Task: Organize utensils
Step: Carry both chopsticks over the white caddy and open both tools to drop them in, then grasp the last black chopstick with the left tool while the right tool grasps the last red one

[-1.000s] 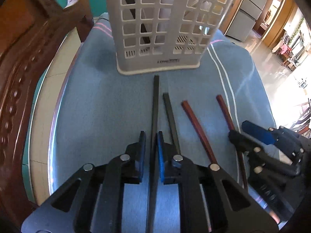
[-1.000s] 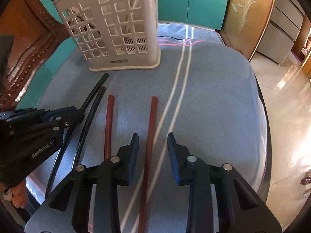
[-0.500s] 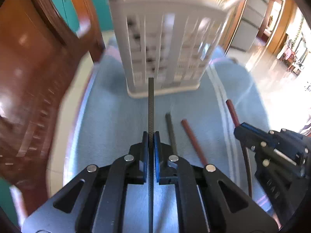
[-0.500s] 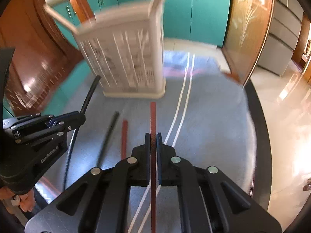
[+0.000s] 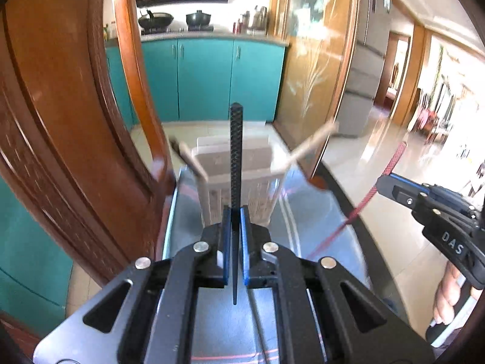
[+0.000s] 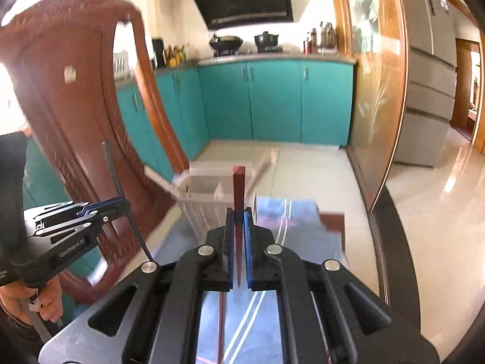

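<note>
My left gripper point(image 5: 234, 212) is shut on a black chopstick point(image 5: 235, 154), held nearly upright above the table, thick end up. My right gripper point(image 6: 239, 212) is shut on a red chopstick point(image 6: 238, 188), also raised with its thick end up. The white lattice utensil basket point(image 5: 242, 163) stands on the blue cloth ahead of both grippers and is blurred; it also shows in the right wrist view point(image 6: 209, 194). The right gripper with its red chopstick point(image 5: 391, 163) shows at the right of the left wrist view. The left gripper with its black chopstick point(image 6: 113, 176) shows at the left of the right wrist view.
A carved wooden chair back point(image 5: 75, 157) rises close on the left. A black chopstick point(image 5: 257, 318) and a red chopstick point(image 6: 222, 327) lie on the blue striped cloth point(image 6: 297, 221) under the grippers. The table edge point(image 5: 342, 188) curves on the right. Teal cabinets point(image 6: 272, 100) stand behind.
Both grippers closed on their chopsticks, lifted them off the cloth and tilted them upright. The views swung up from the table to the kitchen, with the basket now lower and farther.
</note>
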`<state>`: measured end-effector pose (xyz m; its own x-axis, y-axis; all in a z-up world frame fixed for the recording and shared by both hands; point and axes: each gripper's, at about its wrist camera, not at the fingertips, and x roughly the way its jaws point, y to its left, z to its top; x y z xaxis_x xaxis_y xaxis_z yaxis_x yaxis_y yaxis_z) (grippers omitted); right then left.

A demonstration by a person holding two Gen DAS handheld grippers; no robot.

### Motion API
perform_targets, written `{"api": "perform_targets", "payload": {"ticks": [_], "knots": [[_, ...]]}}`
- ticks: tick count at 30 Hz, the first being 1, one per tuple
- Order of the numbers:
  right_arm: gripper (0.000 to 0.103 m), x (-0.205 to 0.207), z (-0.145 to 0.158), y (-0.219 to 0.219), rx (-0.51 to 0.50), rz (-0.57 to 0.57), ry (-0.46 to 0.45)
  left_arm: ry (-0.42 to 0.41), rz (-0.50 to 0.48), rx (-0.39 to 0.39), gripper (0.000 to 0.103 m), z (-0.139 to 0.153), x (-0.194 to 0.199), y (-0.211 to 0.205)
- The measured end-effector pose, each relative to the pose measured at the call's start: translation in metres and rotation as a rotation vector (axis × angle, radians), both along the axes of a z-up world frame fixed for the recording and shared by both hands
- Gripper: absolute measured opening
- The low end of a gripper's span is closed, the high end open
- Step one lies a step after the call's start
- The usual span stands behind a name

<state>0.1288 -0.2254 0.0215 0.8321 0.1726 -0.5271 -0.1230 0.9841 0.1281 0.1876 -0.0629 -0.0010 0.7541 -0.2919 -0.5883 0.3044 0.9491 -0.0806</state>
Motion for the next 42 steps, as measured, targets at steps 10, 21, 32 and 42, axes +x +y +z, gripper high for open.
{"api": "perform_targets", "payload": {"ticks": [10, 21, 32, 42], "knots": [[0.007, 0.044, 0.090, 0.003, 0.076, -0.012, -0.194, -0.144, 0.065, -0.155, 0.007, 0.107, 0.054, 0.015], [0.007, 0.087, 0.028, 0.017, 0.050, -0.082, -0.181, -0.145, 0.188, -0.069, 0.007, 0.043, 0.111, -0.003], [0.019, 0.056, 0.003, 0.009, 0.041, -0.079, -0.167, -0.132, 0.153, -0.061, 0.007, 0.021, 0.088, 0.005], [0.023, 0.005, -0.084, 0.030, -0.073, 0.081, 0.093, -0.071, 0.081, -0.008, 0.011, -0.018, 0.025, 0.012]]}}
